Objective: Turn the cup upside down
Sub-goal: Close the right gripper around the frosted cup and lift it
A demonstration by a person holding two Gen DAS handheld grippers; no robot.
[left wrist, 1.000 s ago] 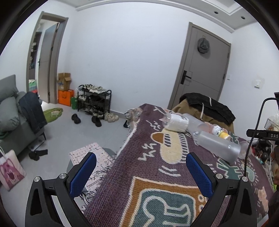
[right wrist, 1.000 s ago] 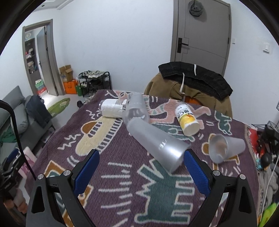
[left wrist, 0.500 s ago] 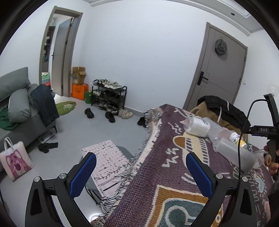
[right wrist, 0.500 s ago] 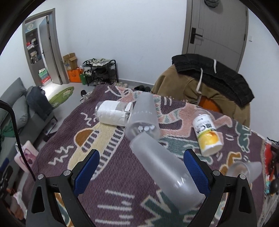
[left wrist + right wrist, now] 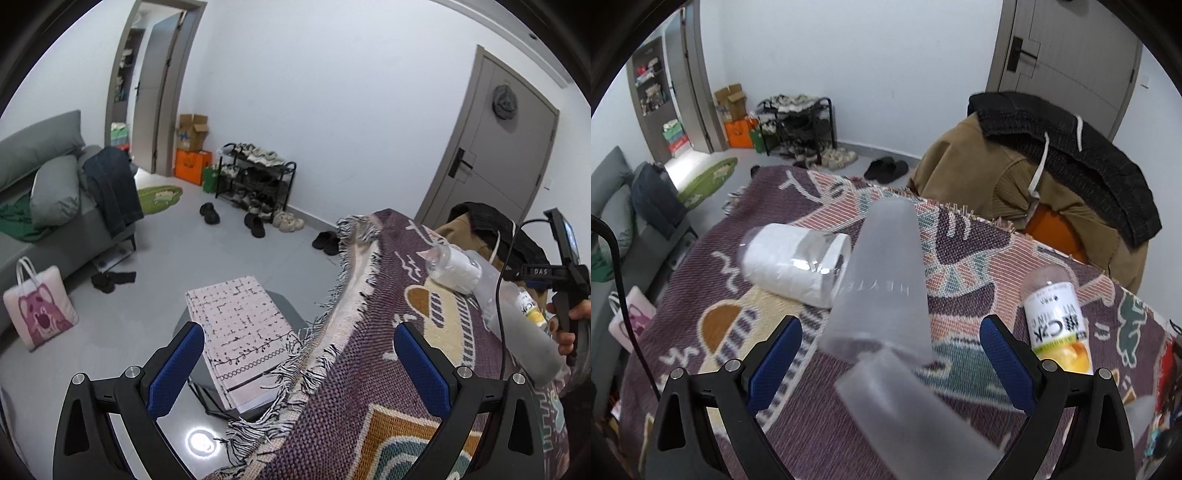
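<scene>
Two frosted plastic cups lie on their sides on the patterned cloth. One cup (image 5: 886, 280) lies just ahead of my right gripper (image 5: 892, 358), base pointing away. The second cup (image 5: 916, 417) lies closer, between and below the blue pads. My right gripper is open and holds nothing. My left gripper (image 5: 295, 365) is open and empty, over the table's fringed left edge, looking at the floor. The cups show at the far right of the left wrist view (image 5: 524, 332).
A clear cup with a white paper roll (image 5: 790, 258) lies left of the cups. An orange-label bottle (image 5: 1056, 314) lies at the right. Coats (image 5: 1052, 162) hang on a chair behind the table. A stool (image 5: 240, 332) stands below the table's left edge.
My right gripper has moved forward, closer to the two frosted cups. My left gripper has swung left, off the table toward the floor and stool.
</scene>
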